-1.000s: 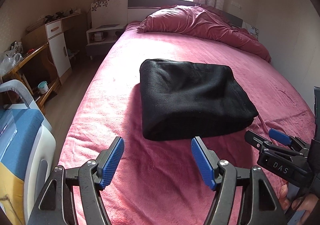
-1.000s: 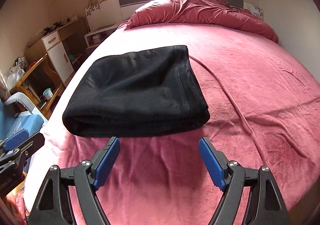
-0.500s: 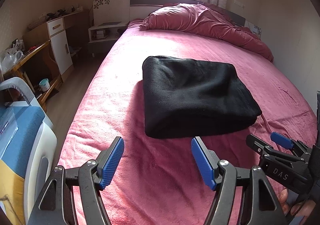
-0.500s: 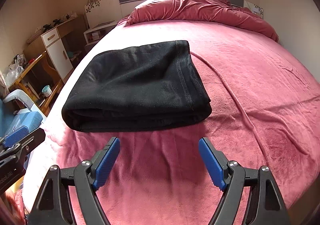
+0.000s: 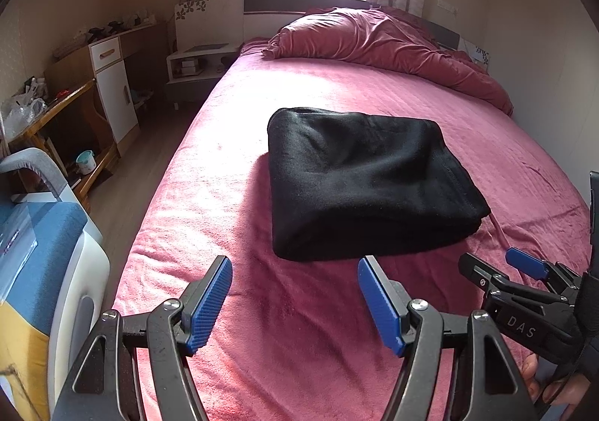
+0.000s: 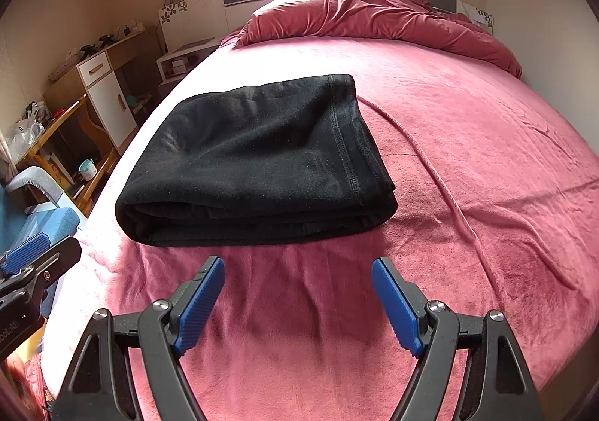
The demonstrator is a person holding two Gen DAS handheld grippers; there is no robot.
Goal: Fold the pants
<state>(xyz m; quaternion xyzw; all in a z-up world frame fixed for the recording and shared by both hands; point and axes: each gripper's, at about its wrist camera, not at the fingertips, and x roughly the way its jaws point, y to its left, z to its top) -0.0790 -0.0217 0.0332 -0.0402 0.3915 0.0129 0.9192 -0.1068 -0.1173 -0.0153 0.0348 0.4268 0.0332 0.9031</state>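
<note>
The black pants lie folded into a thick rectangle on the pink bed cover, also in the right wrist view. My left gripper is open and empty, held above the cover a little in front of the pants' near folded edge. My right gripper is open and empty, also just in front of that edge. The right gripper also shows at the lower right of the left wrist view. The left gripper's tip shows at the left edge of the right wrist view.
A crumpled red duvet lies at the head of the bed. A white nightstand, a desk with a white cabinet and a wooden table line the left wall. A blue and white appliance stands at near left.
Both grippers have drawn back and lifted slightly from the folded pants, which now sit farther off in both views. Both stay open. The pants have not moved.
</note>
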